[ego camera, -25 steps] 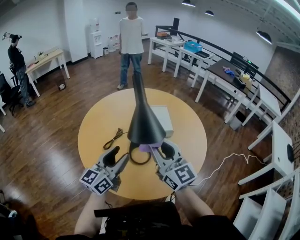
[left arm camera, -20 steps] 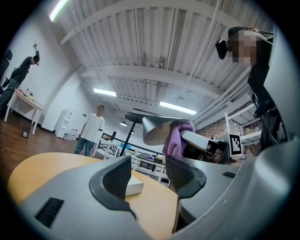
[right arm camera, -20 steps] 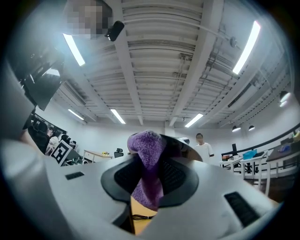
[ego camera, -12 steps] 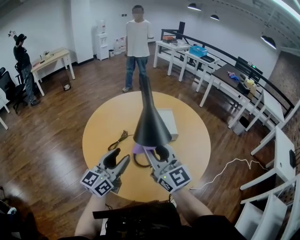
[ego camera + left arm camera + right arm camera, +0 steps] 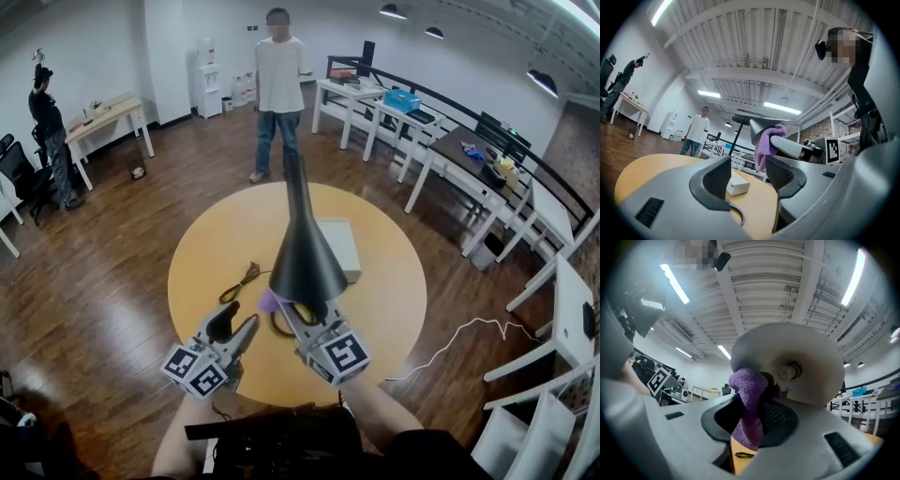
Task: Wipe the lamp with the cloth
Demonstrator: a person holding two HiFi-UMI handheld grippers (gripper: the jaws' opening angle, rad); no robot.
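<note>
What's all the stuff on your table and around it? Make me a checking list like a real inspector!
Surface: round wooden table, pale yellow top.
Job's things: black cone-shaped lamp stands mid-table; purple fluffy cloth sits up against the rim of its shade.
Clutter: white flat box behind the lamp.
Grippers: right claw shut on the cloth; left claw open with nothing in it, beside the lamp.
Cables: black cable on the table; white cable on the wooden floor.
Surroundings: person in a white shirt standing beyond the table; white desks at the back; another person far left.
</note>
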